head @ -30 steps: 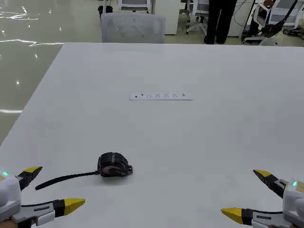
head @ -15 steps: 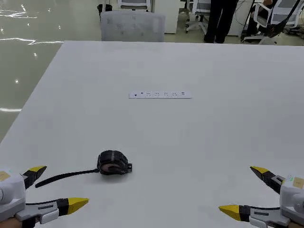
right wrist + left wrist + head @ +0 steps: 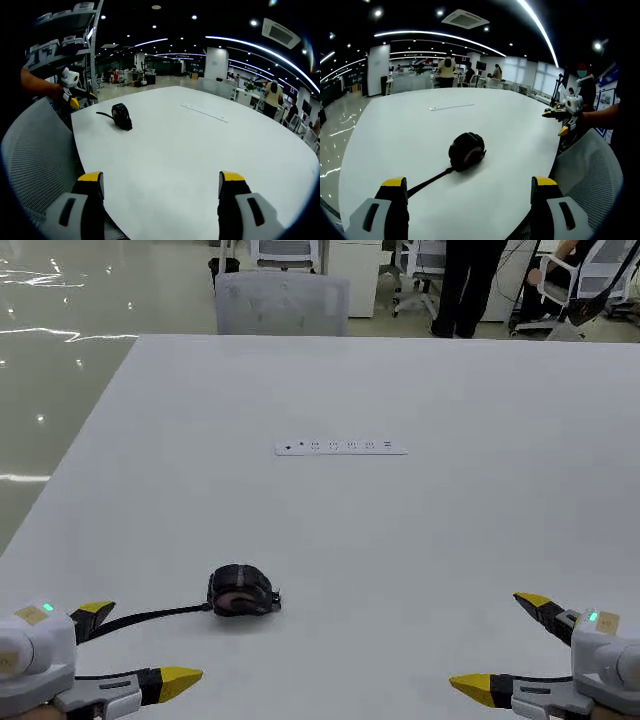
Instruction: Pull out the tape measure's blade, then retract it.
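The left gripper (image 3: pixel 145 642) hovers at the near left corner of the desk (image 3: pixel 420 530), its yellow-tipped jaws spread wide and holding nothing. Just ahead of it lies the free end of a black strap (image 3: pixel 150 618), which runs rightward to the tape measure (image 3: pixel 241 590). The tape measure sits on the near-left part of the desk, well short of the white power strip (image 3: pixel 340 447) at mid-desk. The blade is not yet out.

The case's long line, from strap to the small nub on its right side, runs roughly parallel to the near edge. That nub looks like the blade's mouth, so the blade would likely come out to the right, though the hook is too small to make out.

The right gripper (image 3: pixel 500 642) hangs at the near right, well apart from the case, its jaws likewise parted and empty.

To do this step well, I would close the left gripper across the case's body, clear of the strap, to anchor it. Then bring the right gripper low to the nub, pinch the hook tab, and draw straight along that line, not upward, so the case does not twist
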Motion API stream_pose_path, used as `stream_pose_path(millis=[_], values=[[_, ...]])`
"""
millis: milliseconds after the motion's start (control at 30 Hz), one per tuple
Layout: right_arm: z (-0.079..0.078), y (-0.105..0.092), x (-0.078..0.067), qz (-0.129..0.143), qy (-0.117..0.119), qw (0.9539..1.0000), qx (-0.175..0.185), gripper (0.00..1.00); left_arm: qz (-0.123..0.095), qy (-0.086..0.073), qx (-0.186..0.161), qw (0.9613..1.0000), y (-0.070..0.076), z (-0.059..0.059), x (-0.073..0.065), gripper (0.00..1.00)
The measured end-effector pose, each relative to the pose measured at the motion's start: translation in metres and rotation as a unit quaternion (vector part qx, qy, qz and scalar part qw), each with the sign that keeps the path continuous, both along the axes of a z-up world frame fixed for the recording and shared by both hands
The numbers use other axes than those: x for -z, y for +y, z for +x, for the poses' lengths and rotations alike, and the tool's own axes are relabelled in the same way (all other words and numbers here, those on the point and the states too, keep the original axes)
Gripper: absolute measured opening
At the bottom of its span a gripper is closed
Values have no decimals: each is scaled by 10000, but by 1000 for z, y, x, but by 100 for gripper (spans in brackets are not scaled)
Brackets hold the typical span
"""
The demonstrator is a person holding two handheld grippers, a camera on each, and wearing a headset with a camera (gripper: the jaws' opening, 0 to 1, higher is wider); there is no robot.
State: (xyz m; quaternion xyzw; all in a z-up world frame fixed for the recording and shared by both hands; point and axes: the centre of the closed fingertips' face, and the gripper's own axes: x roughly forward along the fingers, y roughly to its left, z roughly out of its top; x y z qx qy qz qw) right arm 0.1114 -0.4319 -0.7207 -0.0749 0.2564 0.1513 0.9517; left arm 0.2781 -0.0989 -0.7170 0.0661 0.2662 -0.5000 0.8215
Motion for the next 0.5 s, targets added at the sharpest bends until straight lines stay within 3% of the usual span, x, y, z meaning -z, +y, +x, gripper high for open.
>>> stream_pose_path(millis=[67, 100, 133, 167, 267, 367, 433, 500], values=[[4, 4, 1, -9, 40, 9999, -119, 97, 78, 186, 118, 9997, -8, -2, 3, 99], [6, 4, 1, -24, 34, 9999, -157, 97, 244, 131, 249, 9993, -9, -2, 6, 99], [8, 6, 3, -39, 84, 9997, -220, 97, 502, -62, 425, 9978, -11, 1, 9, 99], [10, 6, 5, -43, 142, 9995, -270, 97, 677, -148, 566, 9960, -12, 1, 11, 99], [13, 13, 16, -195, 407, 9969, -643, 98, 1208, -348, 1008, 9869, -16, 6, 21, 99], [19, 16, 23, -228, 495, 9948, -857, 97, 1546, -517, 1455, 9758, -20, 4, 27, 97], [23, 18, 23, -248, 510, 9941, -925, 97, 1692, -510, 1636, 9706, -21, 8, 32, 97], [28, 20, 23, -253, 533, 9932, -1005, 97, 1632, -529, 1698, 9704, -28, 11, 32, 97]])
